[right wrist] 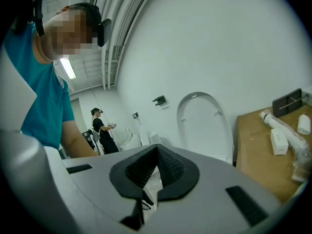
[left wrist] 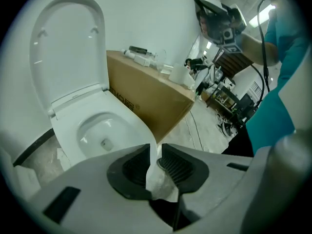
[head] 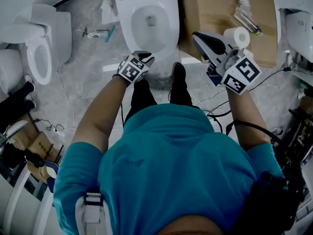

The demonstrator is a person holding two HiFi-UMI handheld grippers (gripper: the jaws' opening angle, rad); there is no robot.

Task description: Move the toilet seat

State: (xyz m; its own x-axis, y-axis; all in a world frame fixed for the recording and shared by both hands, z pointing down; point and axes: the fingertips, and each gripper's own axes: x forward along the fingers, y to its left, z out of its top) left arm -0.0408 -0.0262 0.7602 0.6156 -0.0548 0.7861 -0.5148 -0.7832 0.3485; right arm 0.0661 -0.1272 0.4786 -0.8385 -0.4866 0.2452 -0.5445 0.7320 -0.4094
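Left gripper [left wrist: 157, 149] astride toilet seat [left wrist: 128, 119] front edge

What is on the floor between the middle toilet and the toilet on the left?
In the head view, a small white-and-teal item lies on the grey floor there, with a white scrap beyond it.

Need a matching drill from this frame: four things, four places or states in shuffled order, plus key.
Things
1. toilet lid
2. paper roll
3. cardboard box
4. right claw

Places or states
A. on top of the box
B. jaws together, nothing between them
C. raised upright
D. on the floor beside the toilet bowl

Pairs: 1-C, 2-A, 3-D, 4-B
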